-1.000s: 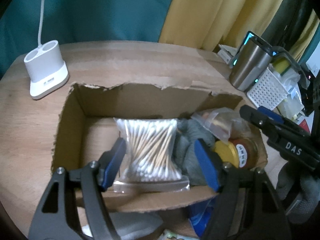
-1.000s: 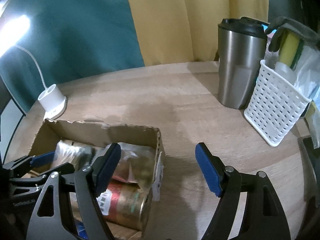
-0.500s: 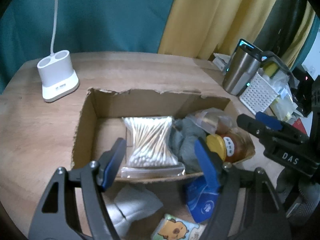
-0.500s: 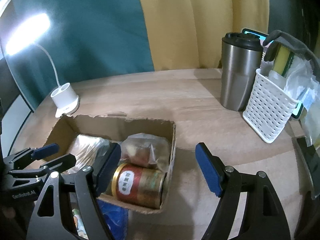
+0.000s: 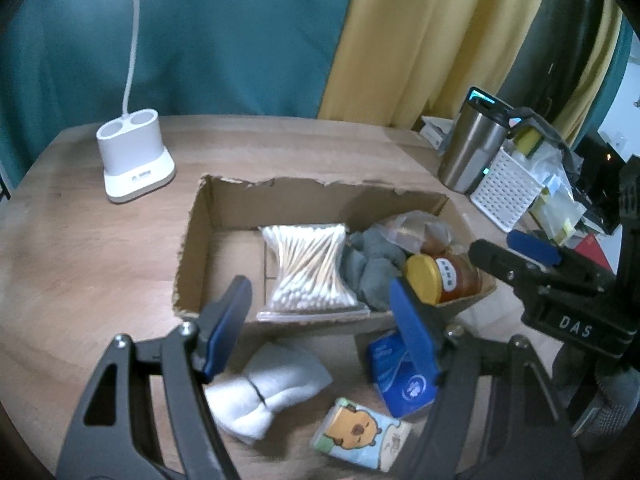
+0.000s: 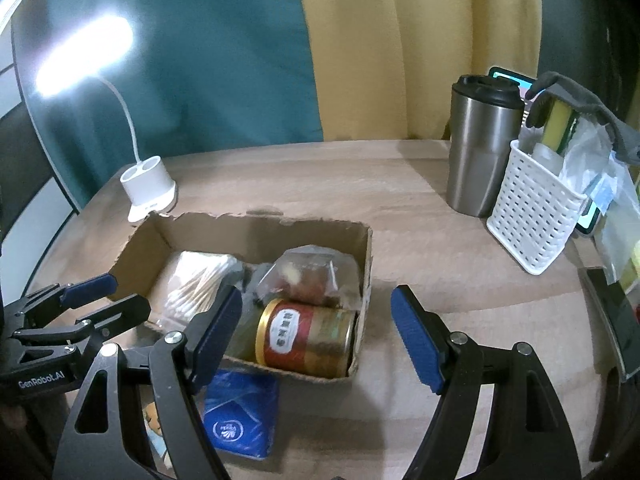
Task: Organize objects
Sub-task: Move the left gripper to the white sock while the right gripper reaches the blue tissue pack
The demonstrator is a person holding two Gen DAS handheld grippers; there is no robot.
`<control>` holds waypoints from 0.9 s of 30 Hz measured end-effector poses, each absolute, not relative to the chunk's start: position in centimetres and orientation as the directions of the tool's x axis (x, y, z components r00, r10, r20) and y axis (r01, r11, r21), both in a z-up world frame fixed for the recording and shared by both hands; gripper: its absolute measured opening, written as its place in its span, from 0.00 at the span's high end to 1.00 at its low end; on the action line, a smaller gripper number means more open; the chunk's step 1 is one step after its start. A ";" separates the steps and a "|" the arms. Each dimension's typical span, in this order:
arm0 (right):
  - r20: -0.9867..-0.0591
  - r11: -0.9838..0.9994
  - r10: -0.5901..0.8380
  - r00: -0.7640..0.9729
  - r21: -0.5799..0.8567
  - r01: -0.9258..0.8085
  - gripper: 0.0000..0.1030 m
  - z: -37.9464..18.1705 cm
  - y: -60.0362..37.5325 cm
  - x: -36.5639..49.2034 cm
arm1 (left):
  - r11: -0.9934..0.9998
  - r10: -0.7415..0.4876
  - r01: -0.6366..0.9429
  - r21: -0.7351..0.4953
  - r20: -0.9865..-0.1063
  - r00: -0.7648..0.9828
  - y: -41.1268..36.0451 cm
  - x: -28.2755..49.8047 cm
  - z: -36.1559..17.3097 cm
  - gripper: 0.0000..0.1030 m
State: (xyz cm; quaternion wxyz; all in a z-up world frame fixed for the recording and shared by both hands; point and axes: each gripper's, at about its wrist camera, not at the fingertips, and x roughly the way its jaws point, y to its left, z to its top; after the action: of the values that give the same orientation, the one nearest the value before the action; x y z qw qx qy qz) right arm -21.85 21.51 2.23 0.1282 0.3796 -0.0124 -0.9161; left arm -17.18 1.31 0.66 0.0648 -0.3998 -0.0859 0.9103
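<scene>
An open cardboard box on the wooden table holds a bag of cotton swabs, grey cloth, a clear bag of snacks and a gold-lidded jar. In front of the box lie a white folded cloth, a blue tissue pack and a cartoon tissue pack. My left gripper is open and empty above these. My right gripper is open and empty near the box's right end.
A white lamp base stands at the back left. A steel tumbler and a white perforated basket of supplies stand at the back right. A dark device lies at the right edge.
Both grippers have pulled back and up from the box, so the whole box and the cloth and tissue packs in front of it come into view. Both stay open.
</scene>
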 end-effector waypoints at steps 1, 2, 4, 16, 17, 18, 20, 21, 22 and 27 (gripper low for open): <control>-0.692 -0.967 -0.245 -0.679 0.119 0.227 0.23 2.2 21.4 -21.7 | -0.977 0.186 -0.049 -0.208 -0.716 -0.673 1.2 -17.0 0.7 0.29; -0.691 -0.966 -0.245 -0.680 0.118 0.228 0.23 2.2 21.3 -21.4 | -0.977 0.185 -0.048 -0.207 -0.715 -0.675 1.2 -16.8 0.8 0.29; -0.691 -0.966 -0.246 -0.680 0.118 0.229 0.23 2.2 21.2 -21.1 | -0.978 0.183 -0.049 -0.205 -0.711 -0.679 1.1 -16.3 0.9 0.29; -0.690 -0.963 -0.254 -0.678 0.114 0.245 0.23 1.9 20.1 -18.9 | -0.979 0.170 -0.036 -0.201 -0.704 -0.690 0.0 -13.7 0.6 0.28; -0.691 -0.963 -0.254 -0.677 0.114 0.245 0.23 1.8 20.1 -18.7 | -0.979 0.169 -0.035 -0.201 -0.705 -0.689 0.0 -13.6 0.5 0.28; -0.693 -0.963 -0.253 -0.675 0.113 0.245 0.23 1.8 20.0 -18.5 | -0.979 0.169 -0.033 -0.202 -0.705 -0.688 -0.1 -13.3 0.4 0.28; -0.694 -0.963 -0.253 -0.674 0.111 0.246 0.23 1.6 19.9 -18.1 | -0.979 0.169 -0.031 -0.203 -0.707 -0.687 -0.1 -13.1 0.3 0.28; -0.694 -0.963 -0.252 -0.674 0.111 0.246 0.23 1.6 19.9 -18.0 | -0.979 0.168 -0.030 -0.203 -0.707 -0.687 -0.2 -12.9 0.2 0.28; -0.696 -0.963 -0.252 -0.672 0.111 0.246 0.23 1.5 19.8 -17.9 | -0.979 0.167 -0.030 -0.203 -0.707 -0.687 -0.2 -12.7 0.1 0.28; -0.701 -0.962 -0.253 -0.666 0.113 0.247 0.23 1.0 19.6 -17.2 | -0.980 0.161 -0.024 -0.199 -0.712 -0.684 -0.5 -12.0 -0.4 0.28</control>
State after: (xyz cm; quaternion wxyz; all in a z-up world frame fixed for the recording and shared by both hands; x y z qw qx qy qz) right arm -17.23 19.63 1.01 0.1372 0.3848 -0.0040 -0.9127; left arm -11.95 -0.48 -0.38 0.0506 -0.3945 -0.0872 0.9134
